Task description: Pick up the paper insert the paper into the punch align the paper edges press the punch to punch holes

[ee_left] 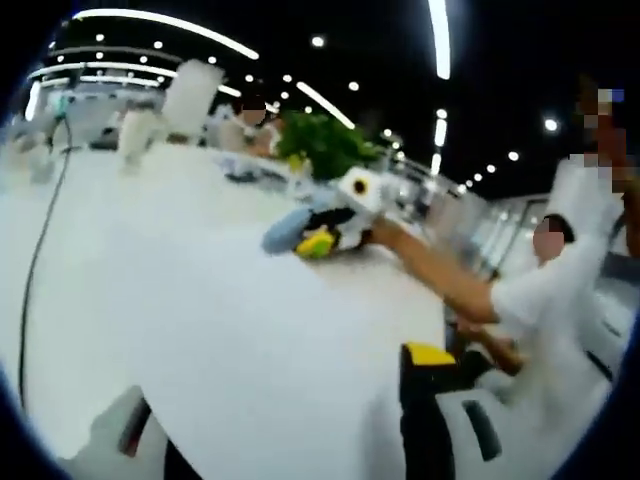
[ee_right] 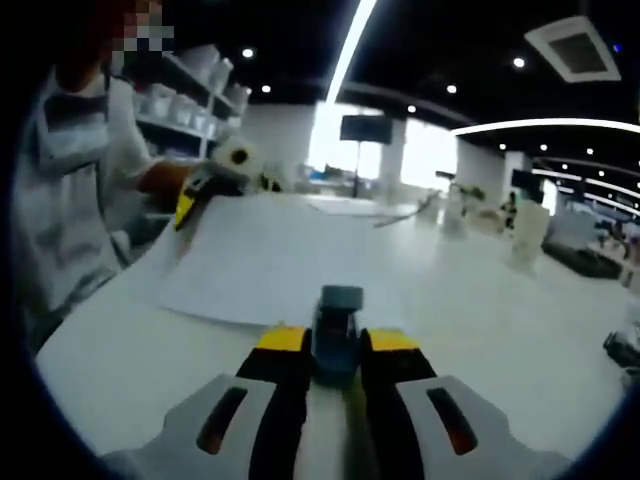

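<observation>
I could read no text, label, brand, number or sign in either view. The paper (ee_right: 262, 262) lying on the worktop (ee_right: 480, 300) was blank white on the face I could see, and the punch (ee_right: 337, 330) between my right jaws bore no marking that I could make out. The dark screen (ee_right: 365, 128) on the far wall beyond the paper was too small and blurred to show any lettering.
</observation>
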A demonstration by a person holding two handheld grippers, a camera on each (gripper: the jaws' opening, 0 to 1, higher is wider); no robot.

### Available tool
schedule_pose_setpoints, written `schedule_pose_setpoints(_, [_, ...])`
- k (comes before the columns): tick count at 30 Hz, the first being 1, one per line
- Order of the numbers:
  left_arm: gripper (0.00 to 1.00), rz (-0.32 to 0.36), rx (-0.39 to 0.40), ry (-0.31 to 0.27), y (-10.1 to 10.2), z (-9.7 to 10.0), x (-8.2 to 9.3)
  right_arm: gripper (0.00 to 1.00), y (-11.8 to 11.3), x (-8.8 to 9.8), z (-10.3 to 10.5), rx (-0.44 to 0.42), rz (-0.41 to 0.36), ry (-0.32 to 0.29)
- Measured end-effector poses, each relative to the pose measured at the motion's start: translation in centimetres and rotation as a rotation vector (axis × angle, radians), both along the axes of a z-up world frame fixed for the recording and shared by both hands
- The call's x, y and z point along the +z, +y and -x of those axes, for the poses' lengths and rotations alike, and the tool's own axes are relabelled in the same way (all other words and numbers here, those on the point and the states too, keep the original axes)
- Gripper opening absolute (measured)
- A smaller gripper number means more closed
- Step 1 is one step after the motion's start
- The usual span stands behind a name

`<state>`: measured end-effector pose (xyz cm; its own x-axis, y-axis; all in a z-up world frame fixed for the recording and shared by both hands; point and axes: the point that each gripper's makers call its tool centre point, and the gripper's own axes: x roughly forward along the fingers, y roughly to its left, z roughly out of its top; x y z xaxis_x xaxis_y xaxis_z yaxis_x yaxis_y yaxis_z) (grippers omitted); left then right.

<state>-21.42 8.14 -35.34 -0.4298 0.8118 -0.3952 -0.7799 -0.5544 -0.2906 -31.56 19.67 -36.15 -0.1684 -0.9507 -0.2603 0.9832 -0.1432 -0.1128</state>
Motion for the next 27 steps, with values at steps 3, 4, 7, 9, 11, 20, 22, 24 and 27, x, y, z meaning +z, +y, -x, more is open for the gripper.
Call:
schedule_pose_setpoints(3, [0.83, 0.042, 0.049, 0.133, -0.3, 0.8, 0.7, 0.23, 0.0, 0.0, 0.0, 0.000, 0.001, -0.002])
schedule_pose_setpoints(4, [0.87, 0.052, 0.052, 0.159, -0.3, 0.8, 0.9, 0.23, 0.0, 0.0, 0.0, -0.001, 0.001, -0.002])
schedule_pose_setpoints(7, [0.89, 0.083, 0.065, 0.247, 0.0, 0.7, 1.3, 0.23, 0.0, 0.0, 0.0, 0.000, 0.001, -0.003])
schedule_pose_setpoints(9, [0.89, 0.106, 0.077, 0.297, 0.0, 0.7, 1.5, 0.23, 0.0, 0.0, 0.0, -0.001, 0.001, -0.003])
schedule_pose_setpoints(11, [0.89, 0.144, 0.121, 0.340, -0.6, 1.2, 1.5, 0.23, 0.0, 0.0, 0.0, -0.001, 0.001, -0.001])
schedule_pose_setpoints(20, [0.89, 0.199, 0.204, 0.447, -2.5, 1.3, 2.5, 0.23, 0.0, 0.0, 0.1, -0.001, 0.002, 0.000])
schedule_pose_setpoints(22, [0.89, 0.192, 0.208, 0.456, -2.6, 1.2, 2.8, 0.23, 0.0, 0.0, 0.1, -0.002, 0.002, -0.001])
schedule_pose_setpoints(24, [0.89, 0.194, 0.213, 0.467, -2.9, 1.2, 3.1, 0.23, 0.0, 0.0, 0.1, -0.002, 0.002, 0.000])
schedule_pose_setpoints(27, [0.89, 0.202, 0.212, 0.474, -3.4, 1.2, 3.2, 0.23, 0.0, 0.0, 0.1, -0.002, 0.002, 0.000])
